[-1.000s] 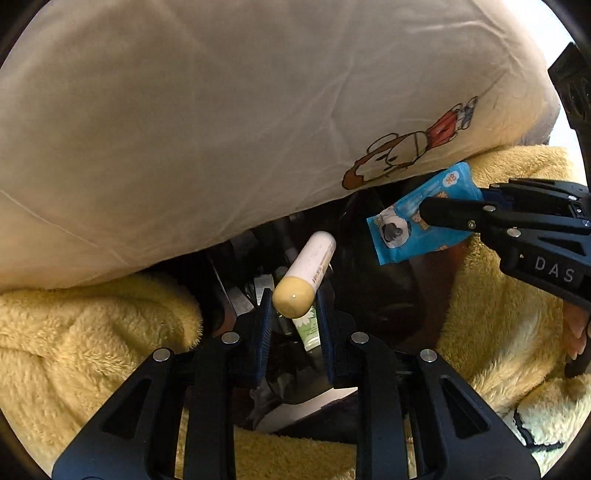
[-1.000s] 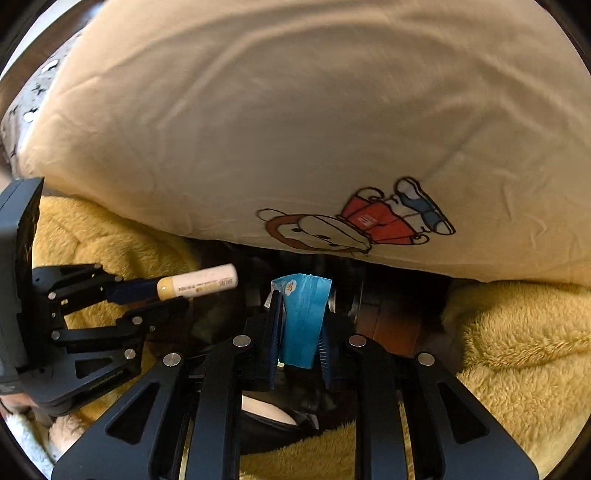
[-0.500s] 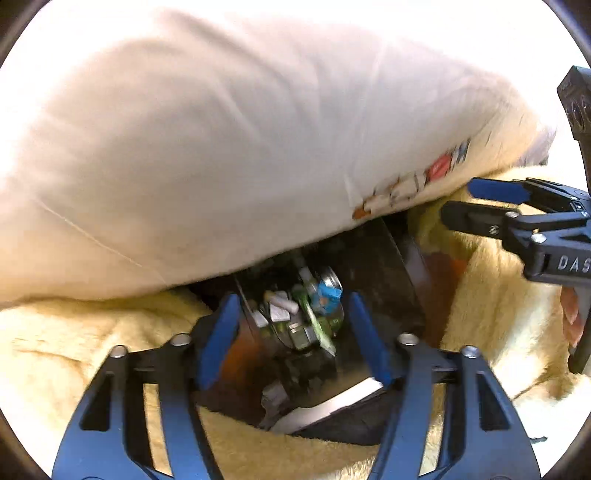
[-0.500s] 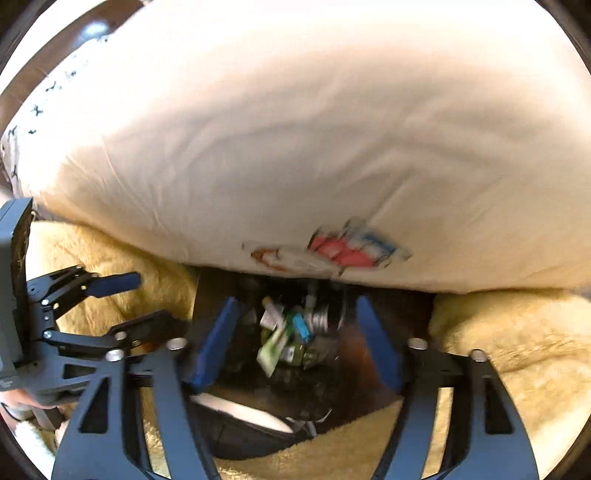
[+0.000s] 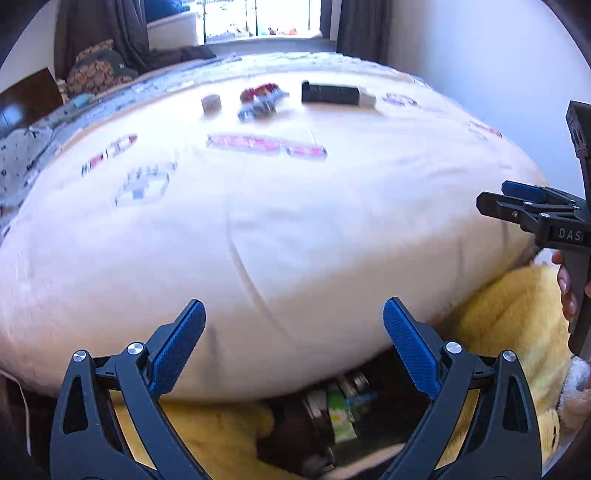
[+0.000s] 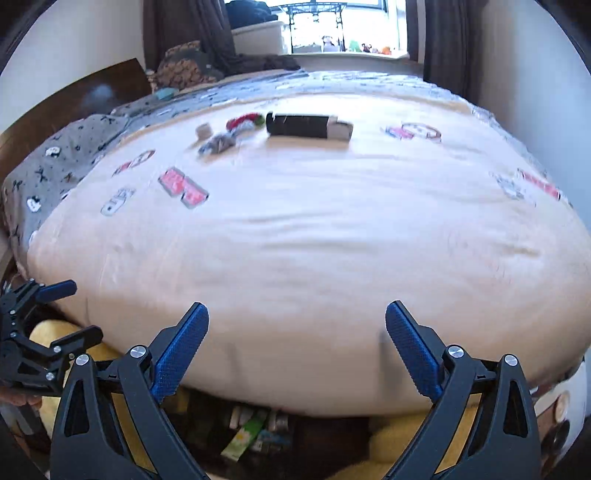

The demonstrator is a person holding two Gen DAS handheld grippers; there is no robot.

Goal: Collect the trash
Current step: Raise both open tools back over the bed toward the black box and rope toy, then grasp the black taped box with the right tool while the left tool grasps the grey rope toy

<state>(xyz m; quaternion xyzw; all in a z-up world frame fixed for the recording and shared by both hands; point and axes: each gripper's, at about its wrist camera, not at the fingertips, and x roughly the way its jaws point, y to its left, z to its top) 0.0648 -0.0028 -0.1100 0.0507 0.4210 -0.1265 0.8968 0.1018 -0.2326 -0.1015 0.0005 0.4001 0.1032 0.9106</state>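
Note:
My left gripper (image 5: 293, 310) and right gripper (image 6: 297, 308) hang side by side above the edge of a cream duvet (image 5: 295, 221). Both jaws are opening wide, with nothing between them. The right gripper (image 5: 495, 199) shows at the right edge of the left wrist view. The left gripper (image 6: 79, 310) shows at the left edge of the right wrist view. Below them a dark bin (image 5: 284, 424) holds dropped trash, including a green wrapper (image 5: 341, 417) (image 6: 245, 437). Far across the duvet lie a black and white box (image 5: 334, 93) (image 6: 306, 126), a red wrapper (image 6: 243, 121), a grey crumpled scrap (image 6: 218, 144) and a small beige piece (image 6: 204, 130).
A yellow fleece blanket (image 5: 517, 321) surrounds the bin under the duvet's overhang. Grey patterned bedding (image 6: 55, 158) and a dark wooden board (image 6: 92, 96) lie to the left. A window (image 6: 332, 29) with dark curtains is at the far end. A hand (image 5: 565, 291) grips the right gripper's handle.
Both grippers opened; the cream tube and the blue packet left the jaws and are gone from view. Both hands then rose and tipped up, bringing the bed top into view.

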